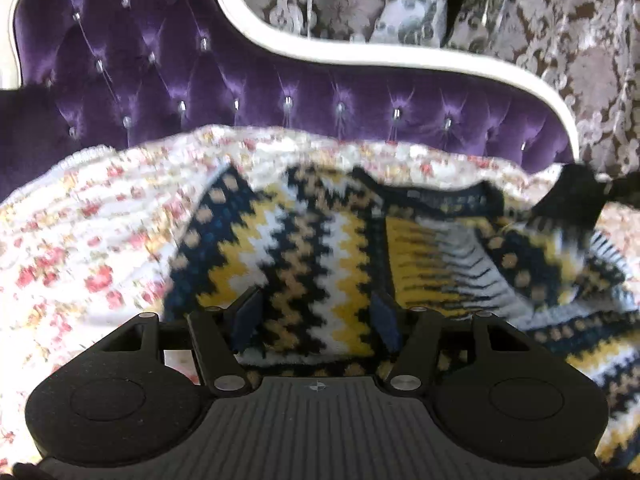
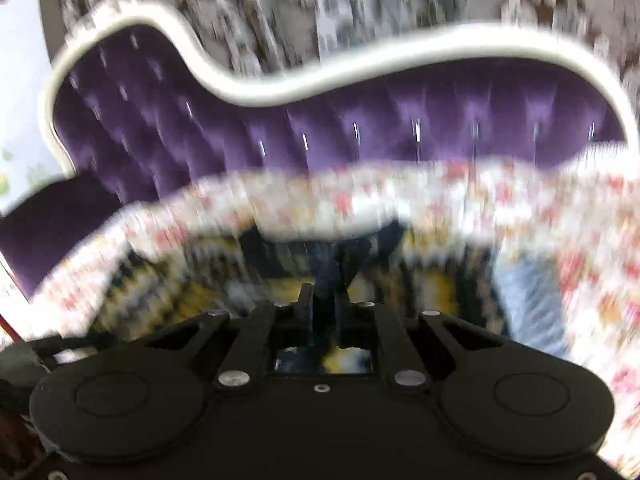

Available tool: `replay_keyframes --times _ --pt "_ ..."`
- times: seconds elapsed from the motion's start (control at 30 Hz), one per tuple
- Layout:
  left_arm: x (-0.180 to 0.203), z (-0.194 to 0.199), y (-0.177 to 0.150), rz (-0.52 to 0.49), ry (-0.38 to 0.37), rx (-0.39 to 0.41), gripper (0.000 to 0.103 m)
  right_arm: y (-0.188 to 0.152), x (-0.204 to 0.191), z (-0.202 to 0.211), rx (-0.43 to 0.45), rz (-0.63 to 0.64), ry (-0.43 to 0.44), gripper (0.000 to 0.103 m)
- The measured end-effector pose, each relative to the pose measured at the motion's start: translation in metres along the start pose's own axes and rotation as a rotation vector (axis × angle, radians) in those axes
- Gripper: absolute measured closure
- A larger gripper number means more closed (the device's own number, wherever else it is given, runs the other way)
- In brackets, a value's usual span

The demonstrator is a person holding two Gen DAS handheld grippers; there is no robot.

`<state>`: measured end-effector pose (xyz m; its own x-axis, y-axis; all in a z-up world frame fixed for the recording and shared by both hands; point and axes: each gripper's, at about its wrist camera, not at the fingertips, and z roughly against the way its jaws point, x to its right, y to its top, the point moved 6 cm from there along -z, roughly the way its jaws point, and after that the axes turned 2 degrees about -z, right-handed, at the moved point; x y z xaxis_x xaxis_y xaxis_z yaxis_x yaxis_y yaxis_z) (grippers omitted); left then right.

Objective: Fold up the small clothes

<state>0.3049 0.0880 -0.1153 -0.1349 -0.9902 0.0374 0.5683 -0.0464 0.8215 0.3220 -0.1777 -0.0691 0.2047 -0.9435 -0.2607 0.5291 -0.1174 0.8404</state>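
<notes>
A small knitted sweater (image 1: pixel 320 248) with a navy, yellow, tan and white zigzag pattern lies on a floral bedspread (image 1: pixel 80 240). My left gripper (image 1: pixel 316 312) is open just above the sweater's near hem, its two blue pads apart with the knit showing between them. In the blurred right wrist view my right gripper (image 2: pixel 324 300) has its fingers pressed together on a dark edge of the sweater (image 2: pixel 332 256), lifted off the bedspread (image 2: pixel 520 200). The right gripper also shows in the left wrist view as a dark shape (image 1: pixel 576 196) at the sweater's far right corner.
A purple tufted headboard (image 1: pixel 240 80) with a white frame stands behind the bed. Patterned grey and brown curtains (image 1: pixel 560 20) hang beyond it. The floral bedspread spreads to the left of the sweater.
</notes>
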Motion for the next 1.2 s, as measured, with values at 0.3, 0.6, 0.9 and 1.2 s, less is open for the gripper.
replay_keyframes --times 0.3,0.6,0.9,1.2 --pt "-0.007 0.004 0.026 0.02 0.013 0.032 0.043 -0.002 0.071 0.012 -0.044 -0.082 -0.172 0.086" --pt "-0.011 -0.045 0.015 -0.042 0.118 -0.101 0.043 -0.047 0.088 -0.002 -0.124 -0.078 -0.262 0.082" --pt "-0.03 -0.048 -0.001 0.057 0.091 -0.076 0.031 -0.068 0.09 0.002 -0.076 0.002 -0.352 0.073" --pt "-0.038 -0.036 -0.002 0.127 0.041 -0.131 0.011 -0.064 0.091 0.021 -0.073 -0.075 -0.288 0.017"
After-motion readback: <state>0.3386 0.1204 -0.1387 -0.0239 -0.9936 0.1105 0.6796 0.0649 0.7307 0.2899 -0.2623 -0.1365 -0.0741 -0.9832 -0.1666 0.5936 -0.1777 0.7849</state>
